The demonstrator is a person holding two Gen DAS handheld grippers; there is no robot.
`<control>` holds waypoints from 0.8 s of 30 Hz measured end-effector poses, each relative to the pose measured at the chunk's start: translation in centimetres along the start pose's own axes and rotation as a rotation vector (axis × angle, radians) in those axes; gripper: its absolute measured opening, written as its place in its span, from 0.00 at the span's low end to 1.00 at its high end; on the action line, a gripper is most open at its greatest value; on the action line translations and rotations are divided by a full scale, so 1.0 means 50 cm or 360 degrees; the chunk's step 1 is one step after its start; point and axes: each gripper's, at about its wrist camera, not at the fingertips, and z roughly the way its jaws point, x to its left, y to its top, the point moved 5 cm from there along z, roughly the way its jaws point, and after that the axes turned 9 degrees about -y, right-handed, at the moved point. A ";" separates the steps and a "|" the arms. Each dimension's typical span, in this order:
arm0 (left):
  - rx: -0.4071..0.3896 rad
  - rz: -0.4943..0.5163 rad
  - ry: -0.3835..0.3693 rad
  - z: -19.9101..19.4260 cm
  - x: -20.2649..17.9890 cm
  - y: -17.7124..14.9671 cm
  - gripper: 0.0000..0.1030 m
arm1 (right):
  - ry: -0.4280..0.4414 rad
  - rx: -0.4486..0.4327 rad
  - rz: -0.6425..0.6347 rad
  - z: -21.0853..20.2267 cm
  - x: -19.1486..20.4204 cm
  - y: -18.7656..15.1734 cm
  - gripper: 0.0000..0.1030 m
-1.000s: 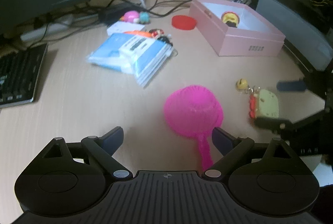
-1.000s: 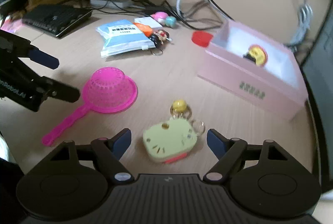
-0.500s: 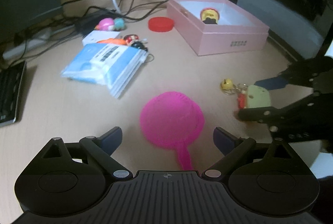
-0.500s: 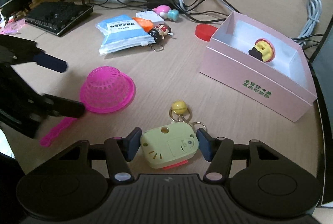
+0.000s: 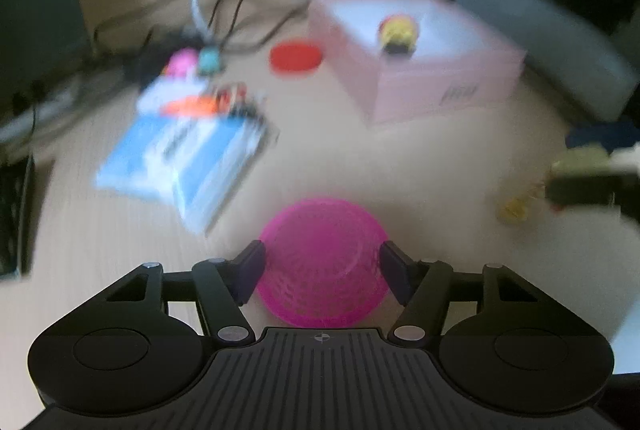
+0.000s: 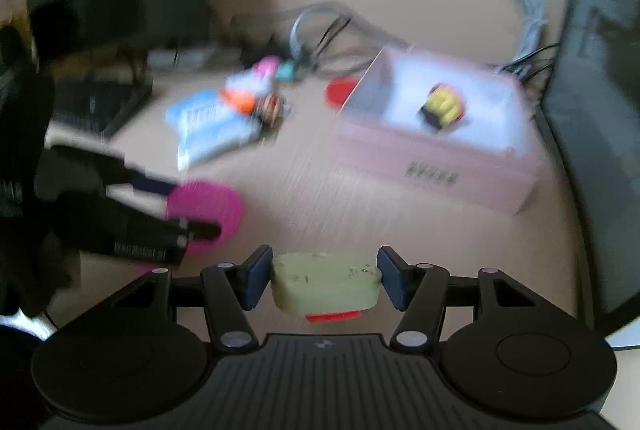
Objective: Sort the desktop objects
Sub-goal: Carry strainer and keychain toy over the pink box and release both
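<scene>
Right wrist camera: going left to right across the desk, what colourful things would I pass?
Pink strainer in the left gripper, blue packet, red disc, pink box.

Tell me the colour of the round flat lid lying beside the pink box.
Red lid; clearest in the left wrist view, left of the box.

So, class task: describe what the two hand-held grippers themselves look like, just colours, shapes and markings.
Both match: the left hand-held gripper and right hand-held gripper are black, with a ribbed centre plate bearing a small emblem, round discs at either side, silver pivot screws and dark blue pads on the fingers.
</scene>
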 end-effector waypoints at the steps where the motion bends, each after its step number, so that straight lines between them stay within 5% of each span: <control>1: -0.0059 0.0034 -0.0029 -0.025 -0.008 0.027 0.66 | -0.0001 -0.0050 0.0026 -0.025 -0.015 0.021 0.56; 6: -0.0465 0.0213 -0.0102 -0.133 -0.050 0.225 0.66 | -0.0113 -0.0461 0.0051 -0.176 -0.094 0.148 0.56; 10: -0.0615 0.0221 -0.0063 -0.105 -0.064 0.363 0.66 | -0.0201 -0.0641 0.0042 -0.232 -0.144 0.210 0.56; 17: -0.0566 0.0057 -0.0036 0.073 -0.074 0.476 0.66 | -0.0171 -0.0646 0.0093 -0.200 -0.198 0.243 0.56; 24: -0.0352 -0.0027 0.0011 0.236 -0.073 0.477 0.67 | -0.0053 -0.0559 0.0102 -0.147 -0.230 0.213 0.56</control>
